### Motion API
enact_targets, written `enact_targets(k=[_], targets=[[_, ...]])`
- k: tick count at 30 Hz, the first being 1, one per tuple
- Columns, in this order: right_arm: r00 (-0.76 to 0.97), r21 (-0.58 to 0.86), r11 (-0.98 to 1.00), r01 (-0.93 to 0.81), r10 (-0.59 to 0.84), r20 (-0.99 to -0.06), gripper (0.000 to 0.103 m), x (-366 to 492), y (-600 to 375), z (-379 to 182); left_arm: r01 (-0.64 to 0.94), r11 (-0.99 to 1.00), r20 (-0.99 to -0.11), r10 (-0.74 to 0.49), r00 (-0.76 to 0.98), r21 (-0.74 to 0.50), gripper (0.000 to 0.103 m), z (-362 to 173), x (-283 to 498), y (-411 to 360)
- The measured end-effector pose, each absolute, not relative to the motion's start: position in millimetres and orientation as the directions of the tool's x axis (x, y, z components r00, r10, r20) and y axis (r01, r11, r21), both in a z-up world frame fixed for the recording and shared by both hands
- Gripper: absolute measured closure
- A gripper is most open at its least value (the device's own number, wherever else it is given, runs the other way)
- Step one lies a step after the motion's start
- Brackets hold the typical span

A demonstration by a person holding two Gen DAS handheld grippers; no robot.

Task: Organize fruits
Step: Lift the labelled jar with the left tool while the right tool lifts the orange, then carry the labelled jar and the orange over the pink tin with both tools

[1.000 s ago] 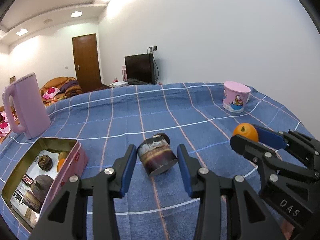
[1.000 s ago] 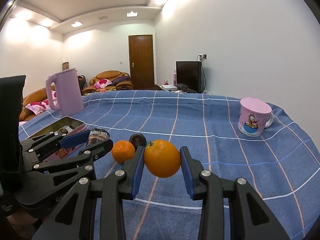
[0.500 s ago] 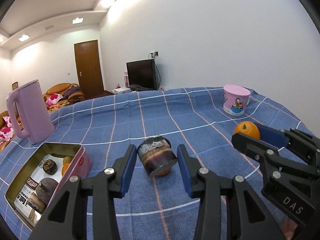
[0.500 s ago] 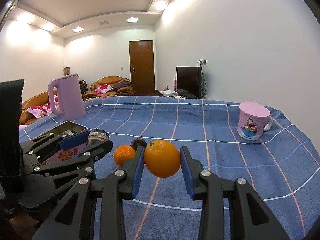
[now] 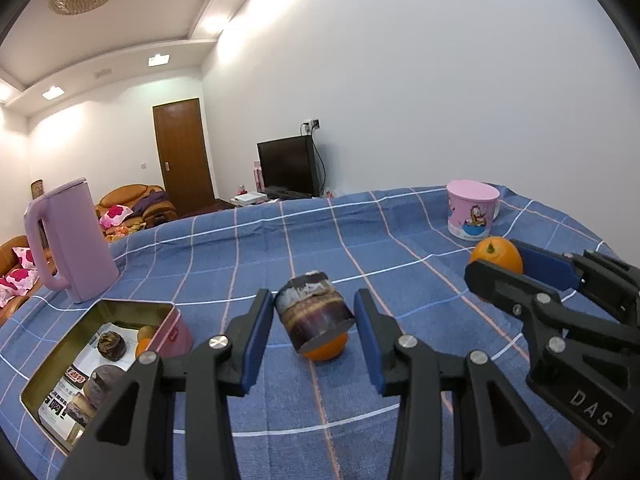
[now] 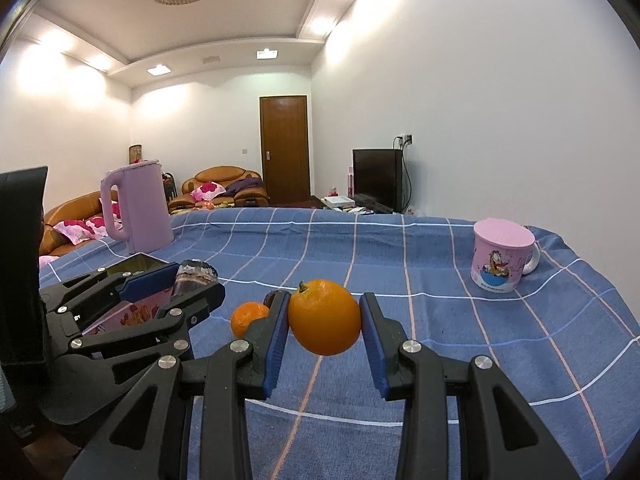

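Observation:
My left gripper (image 5: 314,304) is shut on a dark purple cylindrical chunk (image 5: 316,320), held just above the blue checked cloth. A small orange (image 5: 326,350) lies on the cloth right under it. My right gripper (image 6: 325,308) is shut on a large orange (image 6: 324,322), lifted off the table. In the right wrist view the left gripper (image 6: 196,282) and its chunk (image 6: 194,276) are at the left, with the small orange (image 6: 248,318) and a dark round fruit (image 6: 274,298) between the two grippers. An open pink-sided tin (image 5: 132,304) at the lower left holds several dark fruits and an orange one.
A tall pink kettle (image 5: 68,240) stands behind the tin at the left. A pink lidded mug (image 5: 472,212) sits at the far right near the table's edge. The right gripper (image 5: 494,262) reaches in from the right of the left wrist view.
Both grippers have tipped slightly upward while keeping their grips. The small orange has come into sight beneath the chunk in the left wrist view.

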State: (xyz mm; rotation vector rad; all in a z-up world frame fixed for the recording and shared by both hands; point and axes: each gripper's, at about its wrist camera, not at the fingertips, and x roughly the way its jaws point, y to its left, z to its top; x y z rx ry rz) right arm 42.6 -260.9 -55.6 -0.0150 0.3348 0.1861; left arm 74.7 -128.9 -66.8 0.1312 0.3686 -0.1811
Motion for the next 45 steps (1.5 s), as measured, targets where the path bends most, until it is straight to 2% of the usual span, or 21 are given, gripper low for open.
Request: enact_targets(k=[7, 16, 45], targets=[[0.938, 0.007, 0.983, -0.184, 0.177, -0.299, 0.065, 36, -260, -53, 0.184, 0.977, -0.339, -0.139, 0.931, 0.105, 0.059, -65, 70, -129], [0.941, -0.011, 0.984, -0.178, 0.167, -0.294, 0.065, 36, -257, -52, 0.188, 0.976, -0.345, -0.142, 0.928, 0.105, 0.059, -64, 66, -125], [0.889, -0.051, 0.942, -0.333, 0.295, -0.349, 0.065, 63, -176, -58, 0.048, 0.997, -0.349, -0.026, 0.937, 0.055, 0.059, -50, 68, -37]])
